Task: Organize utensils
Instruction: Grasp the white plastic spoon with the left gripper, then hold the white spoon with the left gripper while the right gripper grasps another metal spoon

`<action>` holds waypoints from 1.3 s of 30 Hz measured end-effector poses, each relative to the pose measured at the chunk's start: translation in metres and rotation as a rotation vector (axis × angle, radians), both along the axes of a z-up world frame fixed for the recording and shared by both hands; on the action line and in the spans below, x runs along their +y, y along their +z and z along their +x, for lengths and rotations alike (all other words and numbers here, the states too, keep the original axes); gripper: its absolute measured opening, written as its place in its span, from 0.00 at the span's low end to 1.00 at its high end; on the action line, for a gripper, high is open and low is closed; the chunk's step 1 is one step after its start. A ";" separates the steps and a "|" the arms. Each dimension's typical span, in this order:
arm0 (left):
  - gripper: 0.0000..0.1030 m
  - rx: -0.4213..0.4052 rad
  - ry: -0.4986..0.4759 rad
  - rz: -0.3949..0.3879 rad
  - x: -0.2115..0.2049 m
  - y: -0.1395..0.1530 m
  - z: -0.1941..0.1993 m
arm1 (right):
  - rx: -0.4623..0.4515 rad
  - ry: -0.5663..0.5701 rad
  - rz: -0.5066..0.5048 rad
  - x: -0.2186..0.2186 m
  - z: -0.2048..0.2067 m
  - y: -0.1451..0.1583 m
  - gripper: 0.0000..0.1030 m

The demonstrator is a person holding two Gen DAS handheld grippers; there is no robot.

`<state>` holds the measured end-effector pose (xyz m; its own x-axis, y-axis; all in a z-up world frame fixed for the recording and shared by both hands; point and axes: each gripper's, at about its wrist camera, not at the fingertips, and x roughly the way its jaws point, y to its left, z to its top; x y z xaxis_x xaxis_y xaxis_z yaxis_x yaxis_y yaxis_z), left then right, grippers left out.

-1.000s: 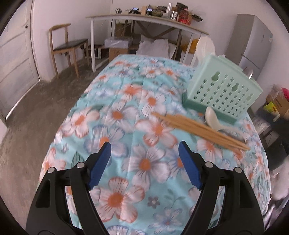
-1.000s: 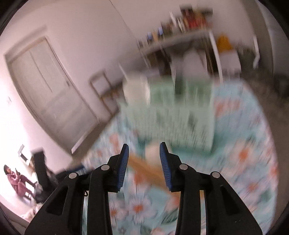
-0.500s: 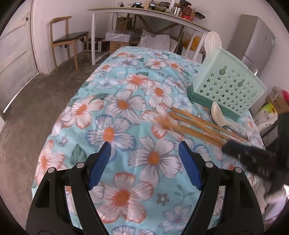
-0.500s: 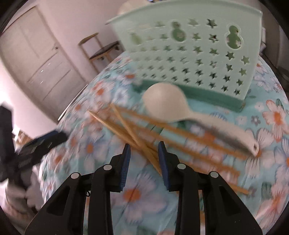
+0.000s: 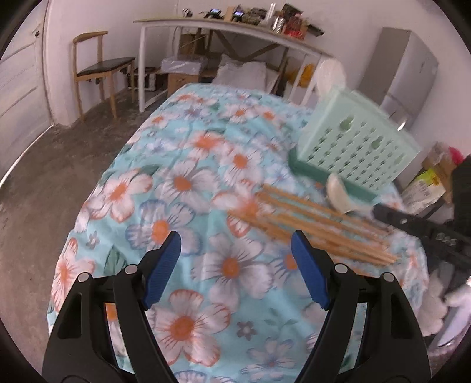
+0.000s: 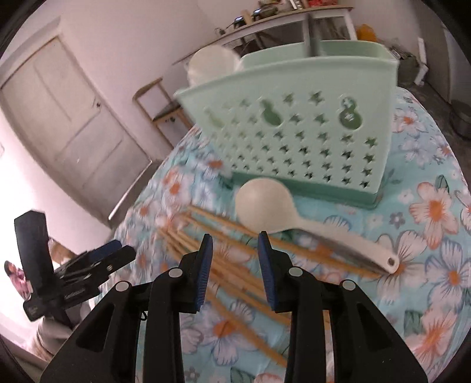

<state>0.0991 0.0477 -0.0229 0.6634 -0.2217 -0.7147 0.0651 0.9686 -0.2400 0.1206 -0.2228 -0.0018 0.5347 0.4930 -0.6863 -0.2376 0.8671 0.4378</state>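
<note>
No legible text, labels or numbers anywhere

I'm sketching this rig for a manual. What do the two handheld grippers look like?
Both match: the left gripper and right gripper each have two black plastic arms with triangular cut-outs, silver pivot pins, and ribbed blue pads on the inner faces. No cables or sleeves show.

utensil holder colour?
Pale mint green utensil holder with star cut-outs, on a darker green base; clearest in the right wrist view.

A wooden chair point(image 5: 100, 63), a cluttered white table point(image 5: 223, 26), perhaps a grey fridge point(image 5: 403, 67).
</note>
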 end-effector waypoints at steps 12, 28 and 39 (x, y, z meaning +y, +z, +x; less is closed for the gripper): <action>0.50 -0.020 -0.229 -0.228 -0.055 0.016 0.051 | -0.015 -0.105 0.061 -0.059 -0.026 -0.010 0.31; 0.28 0.213 -0.267 -0.218 -0.111 -0.030 0.124 | 0.007 -0.124 0.133 -0.079 -0.011 -0.031 0.31; 0.04 0.173 -0.225 -0.251 -0.099 -0.032 0.126 | -0.021 -0.130 0.156 -0.088 -0.014 -0.027 0.31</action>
